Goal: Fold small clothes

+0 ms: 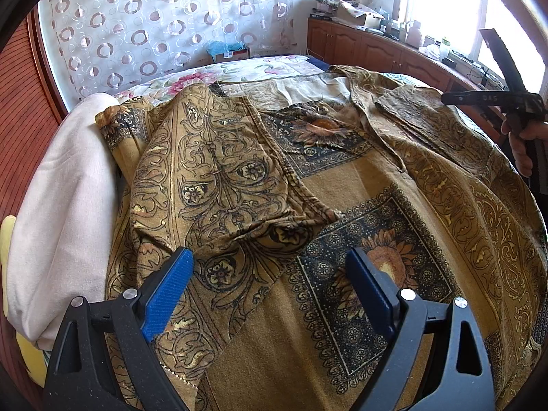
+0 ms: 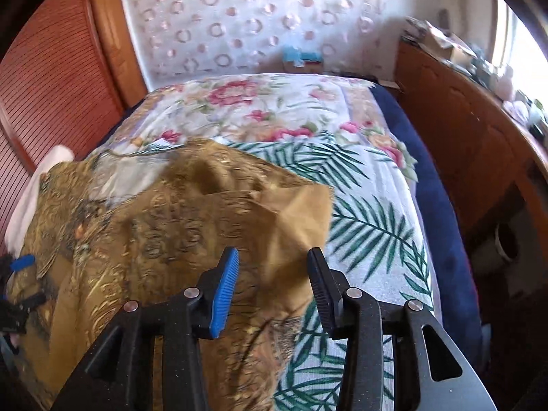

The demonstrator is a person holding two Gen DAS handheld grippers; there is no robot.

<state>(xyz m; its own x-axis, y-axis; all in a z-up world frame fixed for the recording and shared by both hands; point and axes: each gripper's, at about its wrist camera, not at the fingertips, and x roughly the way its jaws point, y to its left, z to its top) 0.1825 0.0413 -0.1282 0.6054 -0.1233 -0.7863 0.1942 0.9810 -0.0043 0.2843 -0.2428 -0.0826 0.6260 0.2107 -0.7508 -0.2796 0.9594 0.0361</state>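
Note:
A mustard-brown patterned shirt (image 1: 342, 178) with sunflower panels lies spread on the bed. Its left sleeve (image 1: 219, 171) is folded inward over the body. My left gripper (image 1: 270, 267) is open and empty just above the shirt's lower left part. The right gripper shows in the left wrist view (image 1: 493, 99) at the far right, held by a hand above the shirt's right side. In the right wrist view the right gripper (image 2: 272, 267) is open and empty over the shirt's right sleeve (image 2: 260, 202), which is blurred. The left gripper's blue pad (image 2: 22, 262) shows at the far left.
A folded white garment (image 1: 65, 198) lies left of the shirt, beside a reddish wooden wall (image 1: 20, 109). The bed has a floral and palm-leaf sheet (image 2: 359, 205) and a navy edge (image 2: 438, 212). A wooden cabinet (image 2: 479, 150) with clutter runs along the right.

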